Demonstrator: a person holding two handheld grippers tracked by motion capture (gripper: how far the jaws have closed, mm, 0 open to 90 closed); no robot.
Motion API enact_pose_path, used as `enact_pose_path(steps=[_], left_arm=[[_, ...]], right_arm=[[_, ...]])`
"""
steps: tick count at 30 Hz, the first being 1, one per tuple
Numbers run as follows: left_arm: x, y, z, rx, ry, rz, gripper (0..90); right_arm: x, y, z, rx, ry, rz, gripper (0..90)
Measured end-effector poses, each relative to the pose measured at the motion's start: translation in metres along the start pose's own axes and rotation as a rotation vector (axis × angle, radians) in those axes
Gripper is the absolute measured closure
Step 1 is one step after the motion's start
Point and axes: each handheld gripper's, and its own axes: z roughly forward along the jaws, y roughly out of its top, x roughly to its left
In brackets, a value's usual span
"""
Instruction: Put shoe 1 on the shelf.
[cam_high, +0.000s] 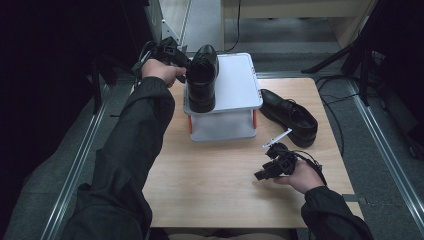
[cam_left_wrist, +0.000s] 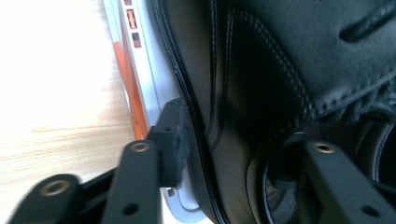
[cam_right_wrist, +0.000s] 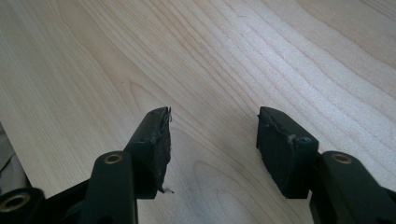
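Black leather lace-up shoe (cam_high: 202, 77), upper centre of high view, on white two-tier stand (cam_high: 240, 85). Left gripper (cam_left_wrist: 233, 140): jaws parted astride shoe's heel wall, unclenched; best withdrawn straight back, without nudging. Left forearm outstretched. Right gripper (cam_right_wrist: 212, 140): lower right, spread, empty, over pale wooden tabletop (cam_right_wrist: 233, 56).

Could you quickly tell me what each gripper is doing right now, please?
Left gripper: open, fingers either side of the shoe wall on the stand.
Right gripper: open, holding nothing.
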Motion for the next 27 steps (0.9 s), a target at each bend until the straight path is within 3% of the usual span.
enact_pose_path(steps=[2, 12, 21, 27], left_arm=[[-0.001, 0.000, -0.004, -0.007, -0.021, 0.004, 52.2], [-0.003, -0.007, -0.035, -0.058, -0.041, 0.046, 49.2], [0.013, -0.020, -0.057, -0.065, -0.062, 0.064, 48.0], [0.032, -0.031, -0.058, -0.066, -0.066, 0.058, 47.0]], right_arm=[[0.000, 0.000, 0.000, 0.000, -0.001, 0.000, 45.2], [0.000, 0.000, 0.000, 0.004, 0.000, -0.003, 45.2], [-0.002, 0.001, 0.000, 0.002, -0.002, 0.001, 45.2], [-0.001, 0.006, 0.002, 0.006, 0.002, -0.005, 45.2]])
